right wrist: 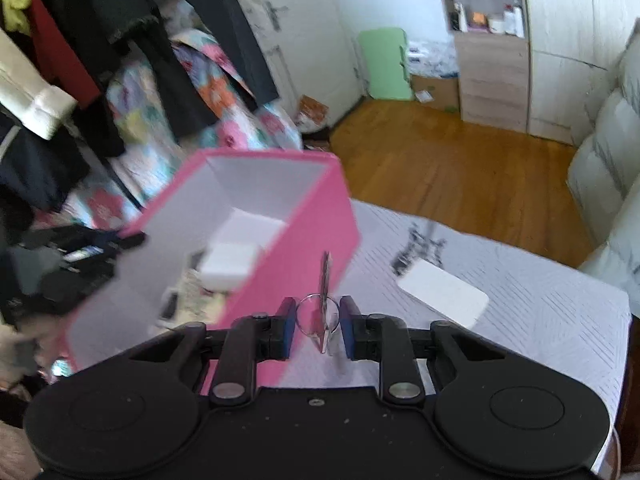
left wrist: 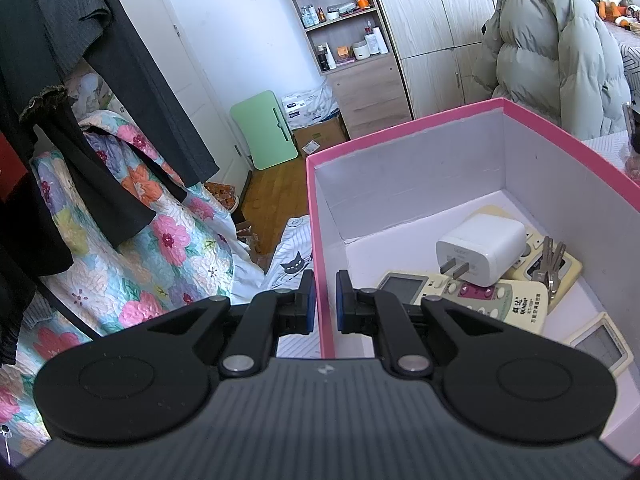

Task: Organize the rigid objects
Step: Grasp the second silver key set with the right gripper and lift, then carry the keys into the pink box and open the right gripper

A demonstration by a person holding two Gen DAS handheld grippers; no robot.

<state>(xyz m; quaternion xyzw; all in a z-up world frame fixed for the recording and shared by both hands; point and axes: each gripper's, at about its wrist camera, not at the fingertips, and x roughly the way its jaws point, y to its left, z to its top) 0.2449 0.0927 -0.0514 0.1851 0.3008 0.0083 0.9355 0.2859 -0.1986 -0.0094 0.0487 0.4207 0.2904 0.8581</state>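
Pointing forward, key (right wrist: pixel 325 300) seemingly upright, edge-on

The left black two-finger tongs (left wrist: pixel 325 300) are clamped on the near wall of the pink cardboard box (left wrist: pixel 320 216), one blue pad either side. The right black tongs (right wrist: pixel 319 322) hold a silver key with ring (right wrist: pixel 323 308) between narrowly parted pads, pointing forward.

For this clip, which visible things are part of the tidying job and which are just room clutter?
Part of the job:
- pink cardboard box, its wall between the left gripper fingers
- white plug charger
- cream remote controls
- bunch of keys
- single silver key on a ring in the right gripper

Lying about:
- green folding board
- puffy grey jacket
- floral quilt
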